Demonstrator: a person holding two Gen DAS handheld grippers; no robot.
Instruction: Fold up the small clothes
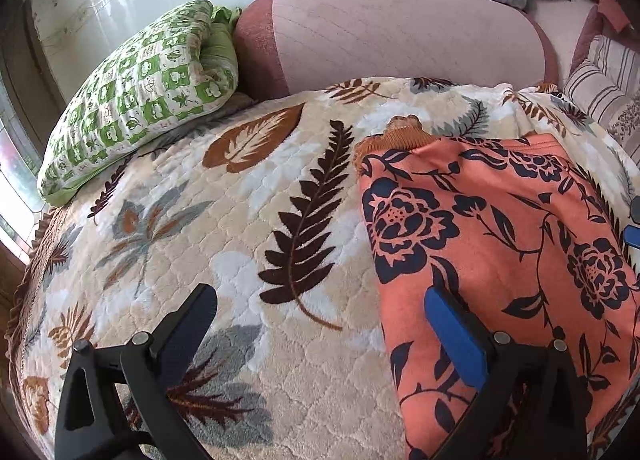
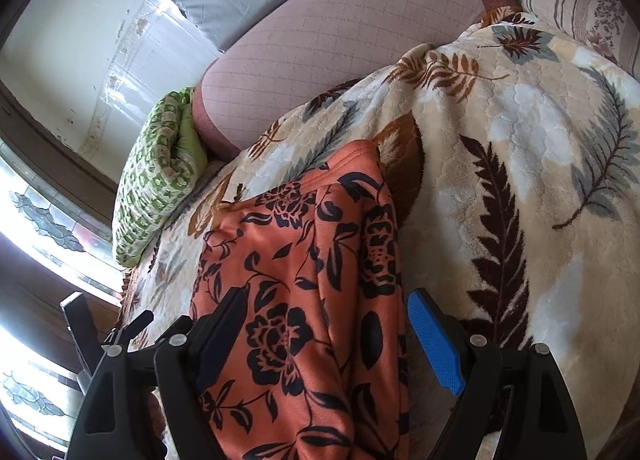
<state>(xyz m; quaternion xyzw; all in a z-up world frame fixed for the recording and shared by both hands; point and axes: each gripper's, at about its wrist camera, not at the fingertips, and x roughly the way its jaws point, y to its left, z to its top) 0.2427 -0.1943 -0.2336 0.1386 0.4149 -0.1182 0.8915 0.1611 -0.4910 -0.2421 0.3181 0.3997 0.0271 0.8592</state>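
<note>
Garment (image 1: 492,244) lies on blanket (image 1: 240,220); both grippers, left (image 1: 320,324) and right (image 2: 324,324), spread empty; each should pinch a near corner.

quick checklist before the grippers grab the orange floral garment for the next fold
1. Left gripper jaws open: ok.
2. Right gripper jaws open: ok.
3. Orange floral garment lying flat on the leaf-print blanket: ok, one long edge already doubled over.
4. Garment between right gripper's fingers: ok, not pinched.
5. Left gripper lined up on the garment's edge: ok.
6. Green pillow clear of the garment: ok.
</note>
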